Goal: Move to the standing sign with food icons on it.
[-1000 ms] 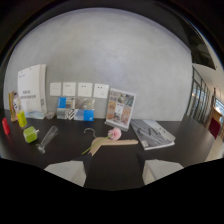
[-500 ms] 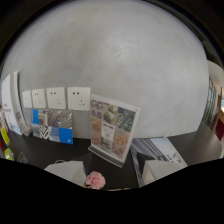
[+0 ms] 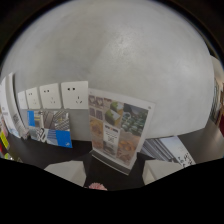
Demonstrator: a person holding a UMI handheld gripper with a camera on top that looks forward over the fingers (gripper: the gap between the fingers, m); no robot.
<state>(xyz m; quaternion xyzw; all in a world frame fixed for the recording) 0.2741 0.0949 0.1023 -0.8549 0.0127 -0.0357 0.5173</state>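
Grey wall (image 3: 130, 65) fills most of the frame above a dark tabletop (image 3: 75, 155). Centre frame, the standing sign (image 3: 118, 131) with food photos tilts just ahead of the gripper (image 3: 112, 176), whose pale fingers spread open, holding nothing. Pushing closer could topple it.

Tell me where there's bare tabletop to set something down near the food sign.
Bare dark tabletop shows between the blue booklet and the food sign, just ahead of the gripper. Right of the sign a magazine covers the surface. Left of the booklet, leaning cards crowd the wall. The fingers stand open, holding nothing.
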